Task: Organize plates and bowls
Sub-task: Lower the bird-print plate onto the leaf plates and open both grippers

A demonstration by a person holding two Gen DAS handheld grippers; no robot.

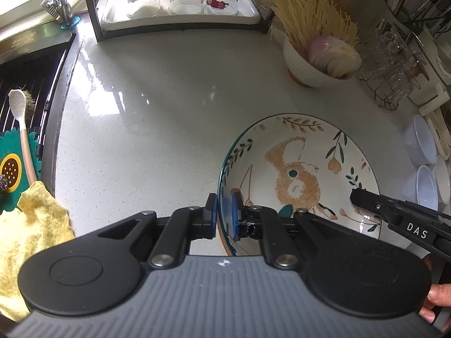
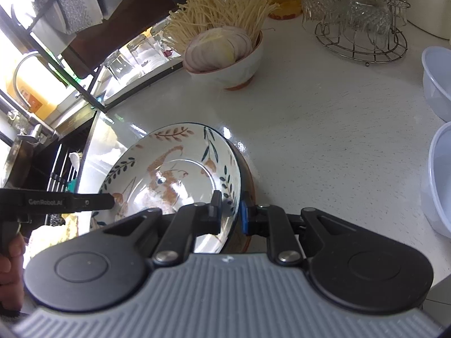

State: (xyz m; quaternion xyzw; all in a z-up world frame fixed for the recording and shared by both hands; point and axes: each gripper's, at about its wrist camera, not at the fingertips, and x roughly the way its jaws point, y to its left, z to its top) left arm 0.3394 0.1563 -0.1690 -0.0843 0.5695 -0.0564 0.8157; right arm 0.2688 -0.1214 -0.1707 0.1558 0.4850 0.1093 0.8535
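Note:
A deep plate (image 1: pixel 298 174) painted with a brown animal and green leaves sits low over the pale counter (image 1: pixel 146 129). My left gripper (image 1: pixel 224 214) is shut on its left rim, one pad inside and one outside. In the right wrist view the same plate (image 2: pixel 169 180) is tilted, and my right gripper (image 2: pixel 231 209) is shut on its right rim. Each gripper shows in the other's view: the right gripper's tip (image 1: pixel 356 197) at the plate's right edge, the left gripper's tip (image 2: pixel 110 200) at its left edge. Whether the plate touches the counter I cannot tell.
A bowl of enoki mushrooms and sliced onion (image 1: pixel 315 64) stands behind the plate. A rack of upturned glasses (image 1: pixel 180 2) is at the back. A wire stand of glass cups (image 2: pixel 360 25) and translucent plastic bowls (image 2: pixel 438 84) are on the right. The sink (image 1: pixel 25 84) and a yellow cloth (image 1: pixel 33 225) lie left.

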